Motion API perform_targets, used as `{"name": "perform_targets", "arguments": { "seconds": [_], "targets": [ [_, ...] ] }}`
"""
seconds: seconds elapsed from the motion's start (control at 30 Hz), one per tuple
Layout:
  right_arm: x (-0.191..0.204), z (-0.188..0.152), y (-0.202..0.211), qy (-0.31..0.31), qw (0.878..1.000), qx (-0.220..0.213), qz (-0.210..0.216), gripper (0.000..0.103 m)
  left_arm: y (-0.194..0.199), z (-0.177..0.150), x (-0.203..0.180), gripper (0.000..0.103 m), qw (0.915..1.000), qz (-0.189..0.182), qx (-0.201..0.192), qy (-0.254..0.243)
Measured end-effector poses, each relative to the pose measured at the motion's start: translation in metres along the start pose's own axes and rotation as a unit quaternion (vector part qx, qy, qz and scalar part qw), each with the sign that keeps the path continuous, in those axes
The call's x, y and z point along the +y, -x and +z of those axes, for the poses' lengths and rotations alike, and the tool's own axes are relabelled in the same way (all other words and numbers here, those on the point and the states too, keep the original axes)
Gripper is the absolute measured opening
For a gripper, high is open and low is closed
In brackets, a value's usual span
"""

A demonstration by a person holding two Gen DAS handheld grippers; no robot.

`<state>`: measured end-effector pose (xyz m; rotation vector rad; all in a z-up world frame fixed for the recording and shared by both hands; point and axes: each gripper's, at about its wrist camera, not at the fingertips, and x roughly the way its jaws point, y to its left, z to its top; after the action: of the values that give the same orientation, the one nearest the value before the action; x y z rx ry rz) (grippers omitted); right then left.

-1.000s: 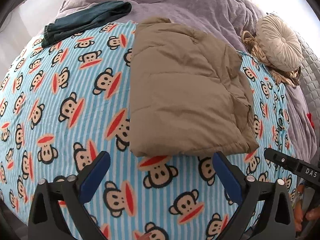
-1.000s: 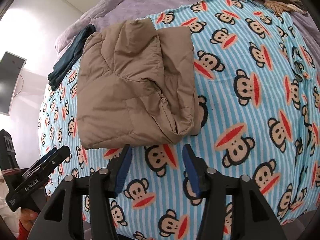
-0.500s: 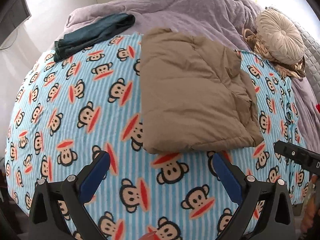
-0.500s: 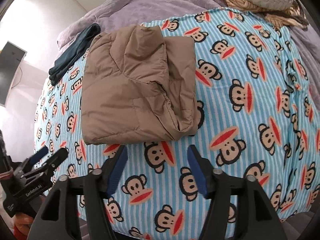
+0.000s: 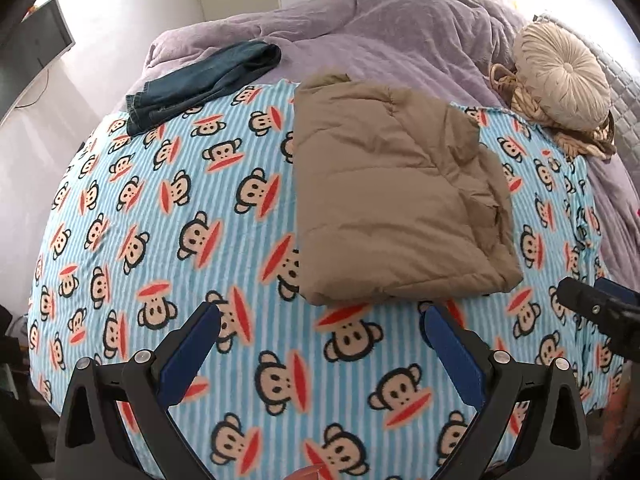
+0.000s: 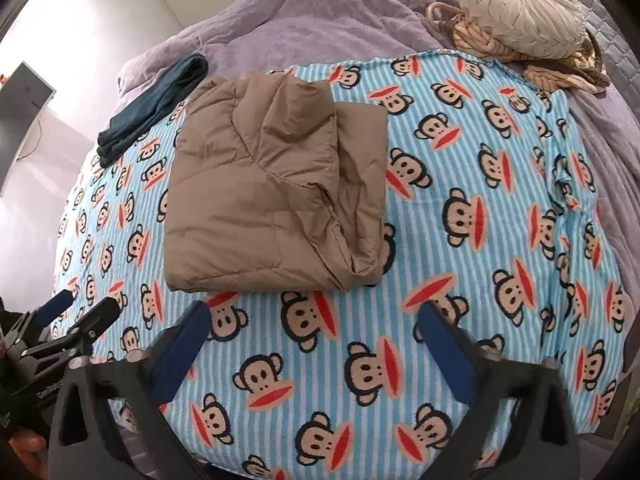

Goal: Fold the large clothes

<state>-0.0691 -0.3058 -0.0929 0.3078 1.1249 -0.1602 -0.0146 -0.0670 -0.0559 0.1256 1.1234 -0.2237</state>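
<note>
Two grippers hang above the bed, both with jaws wide apart and empty. At far left, dark jeans [image 5: 200,80] lie on the purple blanket [image 5: 380,28]. The left gripper [image 5: 320,332] stands over the monkey-print blanket [image 5: 160,216]. The folded tan jacket [image 5: 396,204] rests on that print, clear of both grippers. The right gripper [image 6: 312,332] has just been opening its jaws. A round cushion [image 5: 560,76] sits far right.

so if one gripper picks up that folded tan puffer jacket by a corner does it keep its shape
Probably not. The tan jacket looks soft and puffy, with loose creased layers on its right side, so it would likely droop and unfold. Its smooth shell may slip between the pads. It is probably light for its bulk.
</note>
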Motion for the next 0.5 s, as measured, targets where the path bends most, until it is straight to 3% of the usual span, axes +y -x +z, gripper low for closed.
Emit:
{"name": "perform_targets", "arguments": {
  "seconds": [0.1, 0.27, 0.5],
  "targets": [
    [0.004, -0.002, 0.005, 0.010, 0.999, -0.012, -0.030, 0.103, 0.010, 0.001, -0.003, 0.102, 0.9999, 0.004, -0.009, 0.002],
    [0.008, 0.000, 0.019, 0.012, 0.999, -0.017, -0.033, 0.103, 0.033, 0.009, -0.003, 0.102, 0.9994, 0.008, -0.034, 0.007],
    [0.018, 0.009, 0.053, 0.013, 0.997, -0.063, -0.033, 0.103, 0.060, 0.022, -0.002, 0.102, 0.9979, 0.013, -0.061, 0.018]
  ]
}}
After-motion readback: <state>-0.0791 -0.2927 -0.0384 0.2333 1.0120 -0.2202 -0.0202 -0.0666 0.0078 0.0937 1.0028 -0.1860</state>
